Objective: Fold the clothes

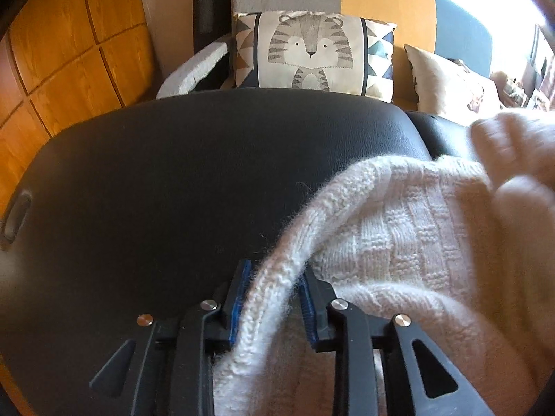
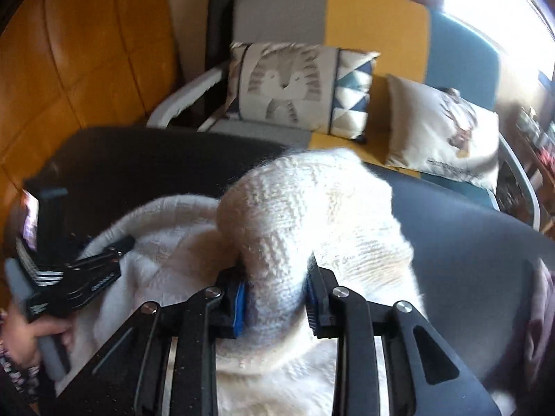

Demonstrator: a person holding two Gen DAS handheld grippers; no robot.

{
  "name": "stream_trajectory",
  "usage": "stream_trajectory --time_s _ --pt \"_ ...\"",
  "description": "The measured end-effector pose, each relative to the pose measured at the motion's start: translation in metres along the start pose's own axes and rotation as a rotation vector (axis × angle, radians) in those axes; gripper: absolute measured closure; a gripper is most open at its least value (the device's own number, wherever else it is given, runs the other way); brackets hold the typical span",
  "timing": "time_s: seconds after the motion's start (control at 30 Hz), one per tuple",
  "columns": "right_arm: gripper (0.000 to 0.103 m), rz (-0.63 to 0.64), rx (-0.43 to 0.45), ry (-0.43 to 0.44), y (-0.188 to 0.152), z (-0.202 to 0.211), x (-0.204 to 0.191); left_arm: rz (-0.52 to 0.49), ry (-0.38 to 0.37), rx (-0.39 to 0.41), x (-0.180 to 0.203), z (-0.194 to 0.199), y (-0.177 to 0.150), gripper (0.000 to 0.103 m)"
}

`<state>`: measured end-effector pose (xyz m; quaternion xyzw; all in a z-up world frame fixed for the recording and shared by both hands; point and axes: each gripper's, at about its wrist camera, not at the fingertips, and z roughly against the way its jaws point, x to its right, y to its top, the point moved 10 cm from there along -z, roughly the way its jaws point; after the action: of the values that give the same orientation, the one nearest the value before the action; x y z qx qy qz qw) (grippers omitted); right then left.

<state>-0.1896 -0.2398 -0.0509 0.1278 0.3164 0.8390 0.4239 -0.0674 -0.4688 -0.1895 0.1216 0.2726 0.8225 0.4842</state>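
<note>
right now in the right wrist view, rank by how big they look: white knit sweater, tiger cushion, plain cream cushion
1. white knit sweater, though it is nearest the camera, which inflates it
2. tiger cushion and cream cushion look about alike; no ranking between them

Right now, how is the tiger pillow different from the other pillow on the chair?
The tiger pillow has a grey striped tiger face with blue and white triangles at its sides; the cream pillow is mostly plain, with a small brownish picture too blurry to name. The tiger pillow stands against the grey part of the chair back; the cream pillow leans back further right, by the blue part. Both are soft, pale cushions on the same seat.
</note>
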Motion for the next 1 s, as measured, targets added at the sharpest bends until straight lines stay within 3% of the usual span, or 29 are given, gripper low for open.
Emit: stream_trajectory --time_s 0.23,0.37,0.5,0.63,0.73,0.93,1.0 --pt "0.075 -0.110 0.024 0.003 -0.030 0.046 0.047 -0.049 0.082 0.051 0.006 0.003 -0.002 0.074" --pt "0.076 -0.150 0.003 0.016 -0.072 0.070 0.062 -0.069 0.113 0.064 0.009 0.003 0.000 0.074" --pt "0.077 -0.182 -0.073 0.053 -0.132 0.081 0.062 -0.091 0.148 0.079 0.013 0.000 0.004 0.074" --pt "0.077 -0.206 -0.092 0.099 -0.178 0.097 0.052 -0.199 0.192 0.105 0.025 -0.006 0.015 0.074" --pt "0.073 -0.236 -0.055 0.125 -0.180 0.111 0.055 -0.306 0.232 0.121 0.036 -0.009 0.023 0.075" --pt "0.067 -0.310 0.018 0.180 -0.177 0.138 0.065 -0.233 0.031 0.083 0.034 0.023 0.018 0.076" --pt "0.065 -0.357 0.049 0.192 -0.173 0.145 0.076 -0.163 -0.015 0.096 0.026 0.039 0.017 0.076"
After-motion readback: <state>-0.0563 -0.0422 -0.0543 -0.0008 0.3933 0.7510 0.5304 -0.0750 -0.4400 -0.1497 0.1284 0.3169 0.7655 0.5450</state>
